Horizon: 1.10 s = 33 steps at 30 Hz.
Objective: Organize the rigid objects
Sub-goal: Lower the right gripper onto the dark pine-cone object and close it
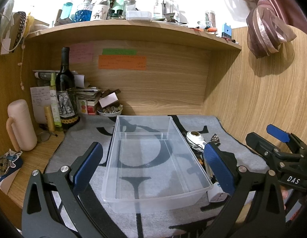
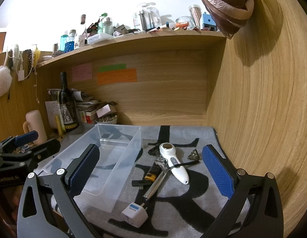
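- Your left claw (image 1: 153,164) hangs above the near end of a clear rectangular plastic bin (image 1: 153,190), its blue-padded fingers spread wide apart with nothing between them.
- Your right claw (image 2: 151,175) is also spread wide and holds nothing; it hovers over the loose items beside the bin.
- The bin (image 2: 105,152) lies empty on a grey cloth mat with black markings (image 2: 193,198), which covers the wooden worktop (image 1: 44,144) inside a wood-panelled alcove.
- Just right of the bin, on the mat, lies a white handheld device with a round brass-coloured head (image 2: 174,162).
- A black strap lies across that device, and a bunch of keys (image 2: 161,161) touches its left side.
- A slim silver metal rod (image 2: 156,185) runs diagonally from the keys toward you.
- A small black and yellow gadget (image 2: 152,172) lies just left of the rod.
- A white plug adapter with a blue label (image 2: 134,214) sits nearest you, close to the bin's near corner.
- A small dark pyramid-shaped object (image 2: 193,154) sits near your right claw's right finger.
- At the back left stand a dark wine bottle (image 1: 65,93) and a pale pink flask with a handle (image 1: 20,125).
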Available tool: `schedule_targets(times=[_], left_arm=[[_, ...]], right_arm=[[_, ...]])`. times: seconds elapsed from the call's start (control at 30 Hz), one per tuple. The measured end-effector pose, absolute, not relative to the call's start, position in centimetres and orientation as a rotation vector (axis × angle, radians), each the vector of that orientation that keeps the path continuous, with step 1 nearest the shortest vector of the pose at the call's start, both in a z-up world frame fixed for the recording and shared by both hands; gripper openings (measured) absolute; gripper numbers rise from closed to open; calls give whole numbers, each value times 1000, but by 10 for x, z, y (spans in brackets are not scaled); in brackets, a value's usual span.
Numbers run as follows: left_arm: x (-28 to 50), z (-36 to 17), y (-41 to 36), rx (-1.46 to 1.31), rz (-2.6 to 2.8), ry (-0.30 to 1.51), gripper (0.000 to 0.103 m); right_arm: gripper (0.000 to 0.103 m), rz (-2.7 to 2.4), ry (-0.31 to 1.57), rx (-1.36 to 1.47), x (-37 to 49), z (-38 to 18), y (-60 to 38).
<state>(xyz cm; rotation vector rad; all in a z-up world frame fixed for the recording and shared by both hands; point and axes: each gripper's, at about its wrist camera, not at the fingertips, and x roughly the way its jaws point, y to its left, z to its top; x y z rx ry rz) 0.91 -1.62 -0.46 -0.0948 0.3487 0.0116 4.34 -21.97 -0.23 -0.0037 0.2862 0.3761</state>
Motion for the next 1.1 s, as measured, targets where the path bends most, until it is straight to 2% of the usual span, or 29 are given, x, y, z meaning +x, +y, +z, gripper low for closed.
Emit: schedule_targets(times=[0.1,0.17,0.3,0.37,0.5,0.57,0.7,0.77,0.83,0.93,1.1], left_arm=[[14,-6,-7,-114,4,373,100],[20,-5,1,-122,18,399,84],[33,-7,24,-154,19,461,79],[40,-9,34,-158,35,493,68],[60,-17,55,-173,36,592,57],[73,-24,65,-189,28,662,44],[95,-38,75,-211,-7,767,40],[104,-45,75,-215,-34,814,33],[114,-52,76,-216,-57,860,30],[125,-59,76,-215,-83,905,18],[131,-66,72,-192,-109,942,16]], right_arm=[[103,371,299,5,44,-5,-219],[98,370,313,21,47,-6,-221],[87,362,349,44,57,-8,-227],[82,352,364,49,62,-8,-230],[74,342,400,62,75,-12,-237],[68,338,427,70,83,-14,-240],[61,320,483,80,99,-21,-245],[56,307,508,77,106,-25,-246],[54,292,533,73,113,-29,-248],[50,272,571,57,125,-35,-248],[46,246,641,34,149,-46,-246]])
